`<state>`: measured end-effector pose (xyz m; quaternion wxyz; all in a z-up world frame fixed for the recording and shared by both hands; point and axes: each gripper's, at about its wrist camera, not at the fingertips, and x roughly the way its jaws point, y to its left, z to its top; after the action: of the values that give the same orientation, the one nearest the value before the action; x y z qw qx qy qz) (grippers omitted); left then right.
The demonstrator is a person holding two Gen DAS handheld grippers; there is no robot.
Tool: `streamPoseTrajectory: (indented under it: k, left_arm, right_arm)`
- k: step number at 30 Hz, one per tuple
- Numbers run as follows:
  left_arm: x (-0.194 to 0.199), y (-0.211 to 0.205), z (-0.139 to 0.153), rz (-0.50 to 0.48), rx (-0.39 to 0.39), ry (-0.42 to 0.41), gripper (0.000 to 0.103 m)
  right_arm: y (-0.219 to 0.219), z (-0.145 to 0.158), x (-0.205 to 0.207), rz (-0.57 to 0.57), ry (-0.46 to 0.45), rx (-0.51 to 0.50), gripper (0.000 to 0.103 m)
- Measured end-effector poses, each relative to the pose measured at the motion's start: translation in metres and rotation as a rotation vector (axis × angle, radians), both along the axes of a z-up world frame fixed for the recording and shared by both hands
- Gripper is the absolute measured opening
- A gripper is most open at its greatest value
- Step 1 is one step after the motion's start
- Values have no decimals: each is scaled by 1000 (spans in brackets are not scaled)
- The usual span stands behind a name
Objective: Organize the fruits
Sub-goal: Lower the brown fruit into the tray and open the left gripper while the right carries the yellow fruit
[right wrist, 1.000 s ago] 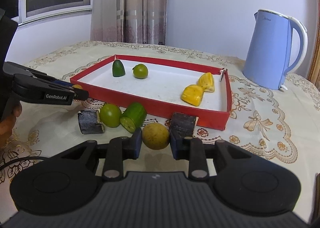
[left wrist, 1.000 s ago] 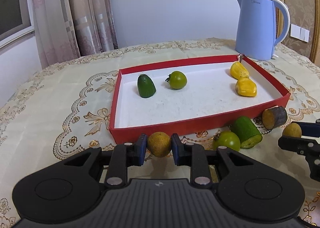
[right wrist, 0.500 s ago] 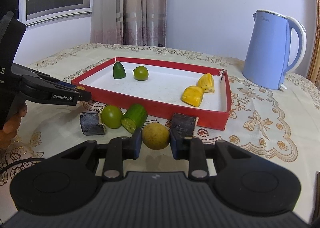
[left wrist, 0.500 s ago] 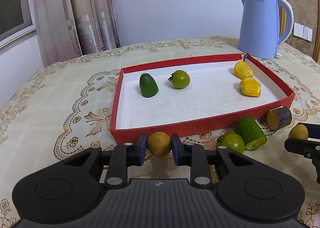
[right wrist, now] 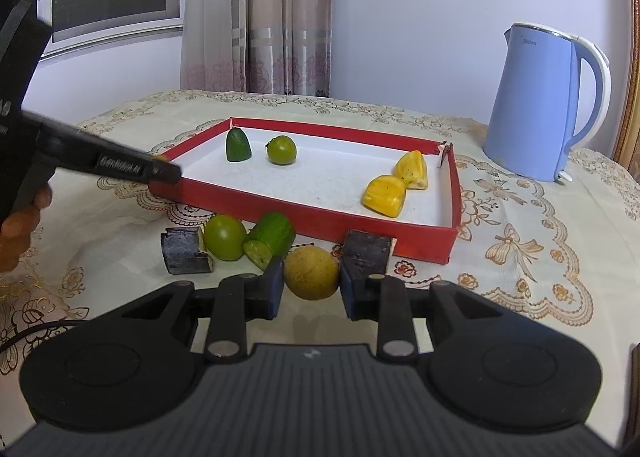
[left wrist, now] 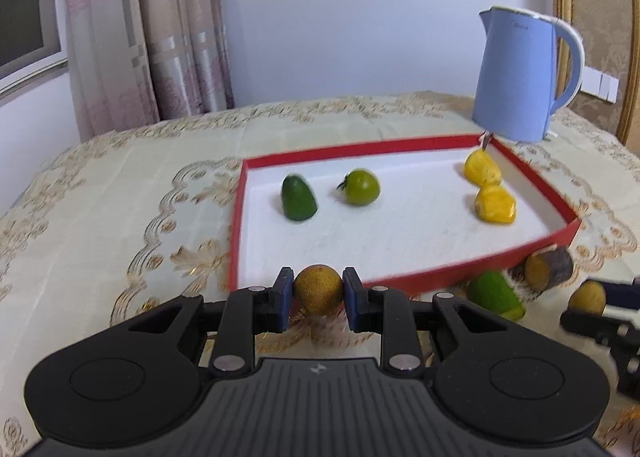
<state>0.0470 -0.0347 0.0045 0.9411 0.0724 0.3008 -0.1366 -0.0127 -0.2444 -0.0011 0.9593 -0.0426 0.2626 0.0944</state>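
While both grippers grip fruit, the red tray [right wrist: 320, 217] holds four pieces.

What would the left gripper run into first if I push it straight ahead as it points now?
Probably the near wall of the red tray, right behind the brown round fruit that the left gripper holds; how far off is unclear.

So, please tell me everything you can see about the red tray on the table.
The red tray is a shallow rectangular box with low red walls and a white floor, probably cardboard; one far corner looks split. It lies flat on the embroidered tablecloth, beside the blue kettle. Inside are a dark green piece, a round green fruit and two yellow pieces. Other fruit pieces lie along its near wall, outside.
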Motion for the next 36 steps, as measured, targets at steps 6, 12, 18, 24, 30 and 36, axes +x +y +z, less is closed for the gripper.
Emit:
streamPoseTrajectory:
  k: [6, 12, 18, 24, 30, 36]
  left_arm:
    - [22, -17, 1, -24, -14, 28, 26]
    - [40, -34, 1, -48, 3, 27, 26]
    - [54, -59, -3, -66, 60, 9, 26]
    - [73, -75, -9, -38, 106, 24, 26]
    - [83, -77, -20, -2, 147, 48, 26]
    - [82, -65, -13, 24, 128, 53, 35]
  right_arm:
    - [-1, -1, -1, 3, -1, 11, 28]
    - [-2, -2, 0, 6, 2, 23, 28]
    - [-2, -5, 0, 13, 7, 32, 28]
    - [-5, -5, 0, 9, 4, 47, 28]
    - [-6, -5, -1, 5, 5, 49, 28]
    - [-3, -5, 1, 8, 6, 40, 28]
